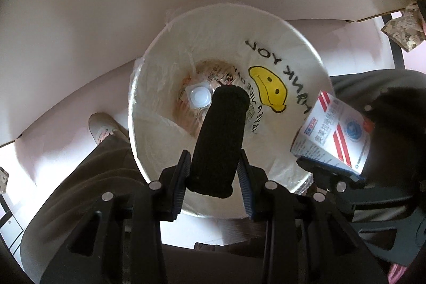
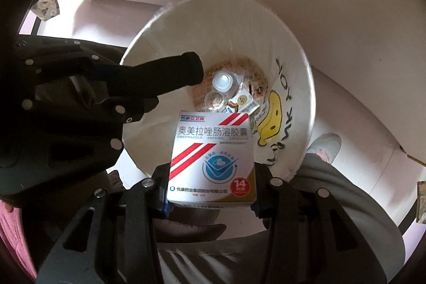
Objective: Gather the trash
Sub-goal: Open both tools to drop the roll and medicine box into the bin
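Note:
A white trash bin lined with a smiley-face plastic bag lies below both grippers. At its bottom are a small bottle with a white cap and some wrappers. My left gripper is shut on a black foam cylinder that points down into the bin. My right gripper is shut on a white medicine box with red stripes, held over the bin's near rim. The right wrist view shows the black cylinder reaching in from the left, and the bottle below it. The box appears at the right of the left wrist view.
A large white panel stands behind the bin. A person's shoe and grey trouser leg are beside the bin on the pale floor; the shoe also shows in the right wrist view. A patterned object sits far right.

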`<action>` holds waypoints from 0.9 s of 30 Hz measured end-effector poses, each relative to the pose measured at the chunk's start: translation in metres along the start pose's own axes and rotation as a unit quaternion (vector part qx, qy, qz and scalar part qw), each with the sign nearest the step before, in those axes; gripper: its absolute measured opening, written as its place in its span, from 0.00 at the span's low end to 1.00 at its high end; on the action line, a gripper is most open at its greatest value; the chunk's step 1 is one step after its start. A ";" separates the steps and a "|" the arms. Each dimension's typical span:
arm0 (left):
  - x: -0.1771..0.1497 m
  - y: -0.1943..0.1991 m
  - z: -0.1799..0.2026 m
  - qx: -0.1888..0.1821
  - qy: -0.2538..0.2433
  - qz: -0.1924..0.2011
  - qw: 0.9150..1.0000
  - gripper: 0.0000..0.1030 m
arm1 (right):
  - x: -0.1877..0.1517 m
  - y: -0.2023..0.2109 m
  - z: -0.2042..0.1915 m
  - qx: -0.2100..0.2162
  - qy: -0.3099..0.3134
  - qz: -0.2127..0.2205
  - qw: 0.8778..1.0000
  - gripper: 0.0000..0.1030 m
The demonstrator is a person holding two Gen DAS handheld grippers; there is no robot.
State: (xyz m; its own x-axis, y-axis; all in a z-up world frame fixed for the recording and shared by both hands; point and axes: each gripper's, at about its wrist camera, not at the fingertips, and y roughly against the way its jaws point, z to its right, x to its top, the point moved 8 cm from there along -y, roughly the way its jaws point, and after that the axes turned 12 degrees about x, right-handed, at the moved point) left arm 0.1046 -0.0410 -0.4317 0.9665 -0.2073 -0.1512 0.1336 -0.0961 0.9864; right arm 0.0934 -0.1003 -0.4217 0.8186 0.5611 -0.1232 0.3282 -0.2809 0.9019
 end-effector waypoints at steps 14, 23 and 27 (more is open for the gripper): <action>0.003 -0.043 0.001 -0.012 0.021 -0.066 0.998 0.37 | -0.008 -0.045 0.015 0.021 -0.051 -0.061 0.997 0.43; 0.006 -0.050 0.002 -0.015 0.033 -0.083 0.996 0.54 | -0.006 -0.051 0.017 0.019 -0.073 -0.075 0.994 0.51; 0.007 -0.046 0.000 -0.013 0.033 -0.079 0.996 0.60 | -0.004 -0.045 0.019 0.022 -0.081 -0.063 0.994 0.58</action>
State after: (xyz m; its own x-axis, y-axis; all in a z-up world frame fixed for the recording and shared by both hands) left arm 0.1053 -0.0384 -0.4783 0.9454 -0.1267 -0.3002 0.2895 -0.0960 0.9524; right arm 0.0837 -0.1047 -0.4694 0.8342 0.4614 -0.3020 0.4498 -0.2524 0.8567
